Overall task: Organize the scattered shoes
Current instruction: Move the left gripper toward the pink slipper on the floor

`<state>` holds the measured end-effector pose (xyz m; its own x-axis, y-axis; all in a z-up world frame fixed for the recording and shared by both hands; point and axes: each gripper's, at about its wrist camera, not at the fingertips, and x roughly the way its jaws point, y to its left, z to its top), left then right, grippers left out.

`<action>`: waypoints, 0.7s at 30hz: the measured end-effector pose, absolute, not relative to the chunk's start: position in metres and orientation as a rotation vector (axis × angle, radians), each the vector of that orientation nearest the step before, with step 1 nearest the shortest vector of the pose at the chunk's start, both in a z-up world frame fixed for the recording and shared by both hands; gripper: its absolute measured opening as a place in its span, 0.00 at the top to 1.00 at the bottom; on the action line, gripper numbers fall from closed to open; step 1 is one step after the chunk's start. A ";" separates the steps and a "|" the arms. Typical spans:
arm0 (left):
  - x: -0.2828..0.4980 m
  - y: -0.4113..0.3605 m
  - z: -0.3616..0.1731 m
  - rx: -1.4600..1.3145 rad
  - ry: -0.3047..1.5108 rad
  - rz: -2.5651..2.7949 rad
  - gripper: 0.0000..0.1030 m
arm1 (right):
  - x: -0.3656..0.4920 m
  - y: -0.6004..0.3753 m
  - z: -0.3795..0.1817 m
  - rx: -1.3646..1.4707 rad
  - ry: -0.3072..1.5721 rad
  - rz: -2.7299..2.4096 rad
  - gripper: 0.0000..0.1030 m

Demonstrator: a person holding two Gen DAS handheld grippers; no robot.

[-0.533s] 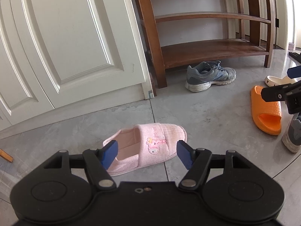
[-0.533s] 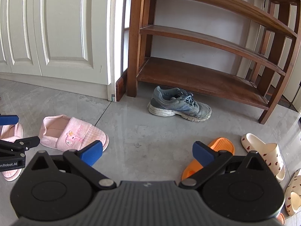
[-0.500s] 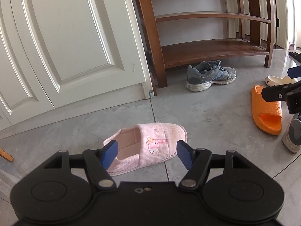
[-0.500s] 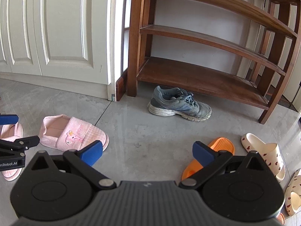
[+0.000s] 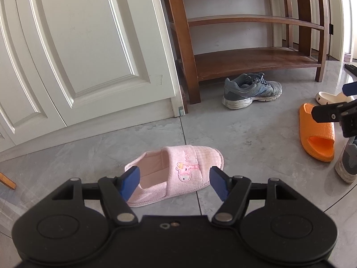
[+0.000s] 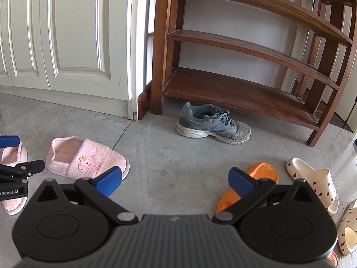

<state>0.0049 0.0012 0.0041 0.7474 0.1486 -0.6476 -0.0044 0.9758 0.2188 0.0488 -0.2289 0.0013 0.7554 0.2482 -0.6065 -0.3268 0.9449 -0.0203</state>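
A pink slipper (image 5: 178, 172) lies on the grey floor just ahead of my open, empty left gripper (image 5: 174, 182); it also shows in the right wrist view (image 6: 87, 158). A second pink slipper (image 6: 13, 178) lies at the far left, partly behind the left gripper. A grey sneaker (image 5: 250, 90) (image 6: 212, 122) lies in front of the wooden shoe rack (image 6: 245, 89). An orange slide (image 5: 316, 134) (image 6: 252, 183) lies on the right, partly behind my open, empty right gripper (image 6: 174, 182). Two cream heart-print slides (image 6: 316, 183) lie at the far right.
White panelled doors (image 5: 89, 44) stand to the left of the rack (image 5: 245, 60). Another grey sneaker's toe (image 5: 348, 160) shows at the right edge of the left wrist view. A wooden leg tip (image 5: 6, 181) is at the far left.
Almost nothing differs. The left gripper has drifted very slightly, and the pink slipper sits a touch higher in its view.
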 end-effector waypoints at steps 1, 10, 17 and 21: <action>0.005 0.001 0.004 0.210 0.723 0.085 0.33 | 0.049 -0.227 0.002 -0.129 0.644 0.315 0.00; 0.006 0.004 0.003 0.207 0.726 0.088 0.33 | 0.048 -0.225 0.000 -0.135 0.649 0.324 0.00; 0.006 0.006 0.002 0.203 0.730 0.088 0.33 | 0.051 -0.223 -0.001 -0.135 0.657 0.327 0.00; 0.005 0.006 0.000 0.202 0.731 0.089 0.33 | 0.051 -0.224 -0.002 -0.132 0.667 0.327 0.00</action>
<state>0.0046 0.0059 0.0002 0.7415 0.1508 -0.6538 -0.0104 0.9769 0.2136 0.0510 -0.2242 -0.0024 0.7369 0.2547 -0.6262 -0.3389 0.9407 -0.0162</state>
